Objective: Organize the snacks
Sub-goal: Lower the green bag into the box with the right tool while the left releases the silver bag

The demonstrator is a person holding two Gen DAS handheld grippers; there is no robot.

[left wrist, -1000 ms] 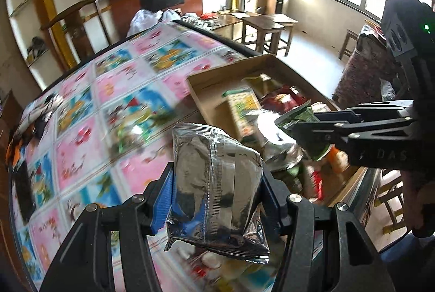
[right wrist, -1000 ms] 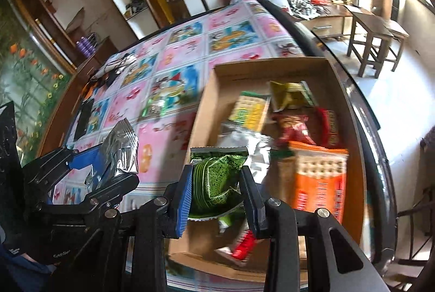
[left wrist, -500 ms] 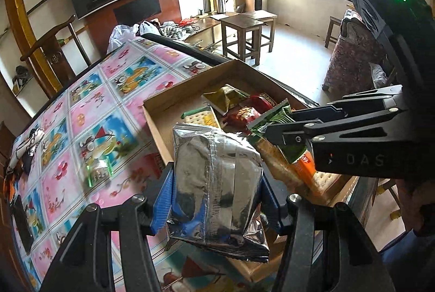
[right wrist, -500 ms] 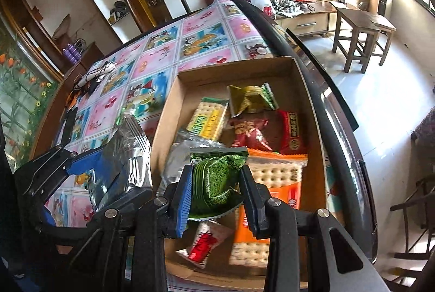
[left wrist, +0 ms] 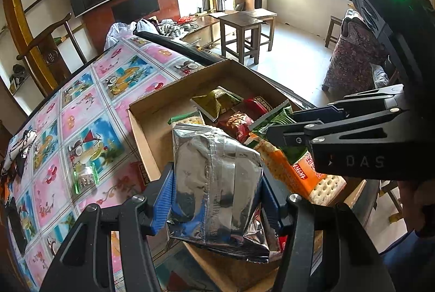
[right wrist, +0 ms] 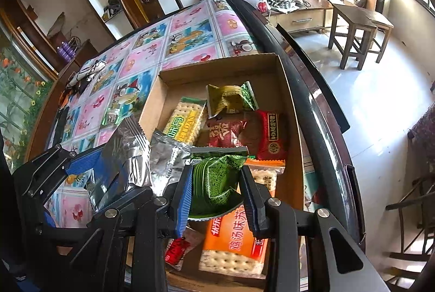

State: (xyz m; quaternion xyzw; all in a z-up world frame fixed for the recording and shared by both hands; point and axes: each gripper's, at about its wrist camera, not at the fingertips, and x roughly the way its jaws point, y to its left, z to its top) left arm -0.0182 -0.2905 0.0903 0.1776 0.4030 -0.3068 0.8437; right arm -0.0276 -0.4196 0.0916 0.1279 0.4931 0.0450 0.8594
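My left gripper [left wrist: 216,183] is shut on a silver foil snack bag [left wrist: 217,183] and holds it above the near left corner of the cardboard box [left wrist: 176,90]. My right gripper [right wrist: 216,180] is shut on a green snack packet [right wrist: 217,177] and holds it over the box [right wrist: 217,68]. The box holds several snacks: an orange cracker pack [right wrist: 236,240], a yellow-green cracker pack [right wrist: 187,117], red packets [right wrist: 272,134] and an olive packet [right wrist: 231,98]. The left gripper with its silver bag [right wrist: 125,153] shows at the left of the right wrist view.
The box stands at the right edge of a table with a pink and blue picture cloth [right wrist: 141,58]. A small clear green-edged packet [left wrist: 84,177] lies on the cloth left of the box. Wooden stools [right wrist: 353,30], a chair and a cabinet stand beyond the table.
Both grippers have moved forward and right with their snacks, from beside the box to over it. The grips have not changed.
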